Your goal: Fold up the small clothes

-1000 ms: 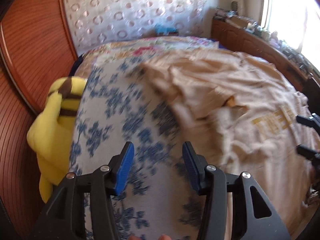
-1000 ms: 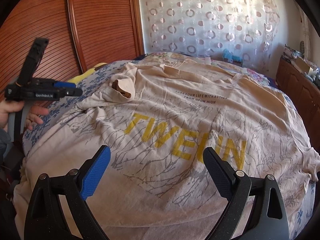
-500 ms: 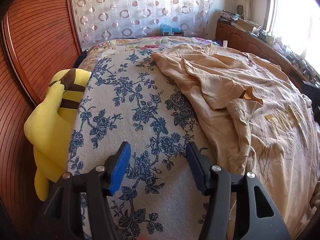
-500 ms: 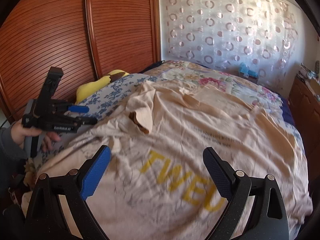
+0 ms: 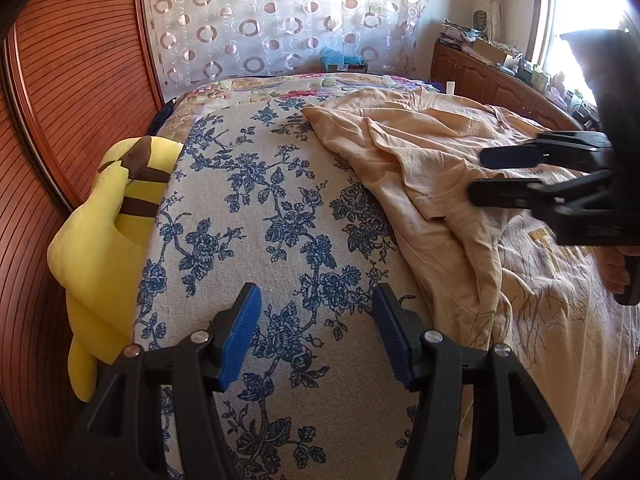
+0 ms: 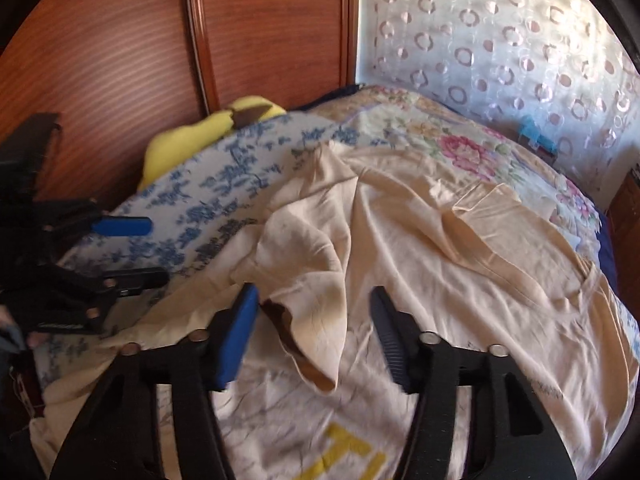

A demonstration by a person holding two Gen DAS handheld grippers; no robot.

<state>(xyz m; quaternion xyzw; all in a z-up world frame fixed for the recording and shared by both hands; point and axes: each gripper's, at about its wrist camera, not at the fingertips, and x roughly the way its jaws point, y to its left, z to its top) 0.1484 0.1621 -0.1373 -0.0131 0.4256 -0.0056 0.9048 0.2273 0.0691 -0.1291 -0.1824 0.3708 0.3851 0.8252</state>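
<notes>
A beige T-shirt [image 5: 448,184] with yellow lettering lies spread and rumpled on the bed; it also shows in the right wrist view [image 6: 440,264]. One sleeve [image 6: 316,320] is folded over onto the chest. My right gripper [image 6: 314,332] is open and empty, with the sleeve's cuff between its fingers; it also shows in the left wrist view [image 5: 476,174]. My left gripper [image 5: 316,336] is open and empty over the blue floral cover [image 5: 256,208], left of the shirt's edge; it also shows in the right wrist view [image 6: 154,250].
A yellow plush toy [image 5: 108,220] lies at the bed's left edge against the wooden sliding doors [image 5: 60,92]. A floral quilt [image 6: 460,144] covers the far end. A curtain [image 5: 280,16] hangs behind. A cluttered wooden cabinet [image 5: 504,76] stands at the right.
My right gripper has moved forward and left over the shirt to the folded sleeve, and its jaws have narrowed. My left gripper has stayed over the floral cover, open.
</notes>
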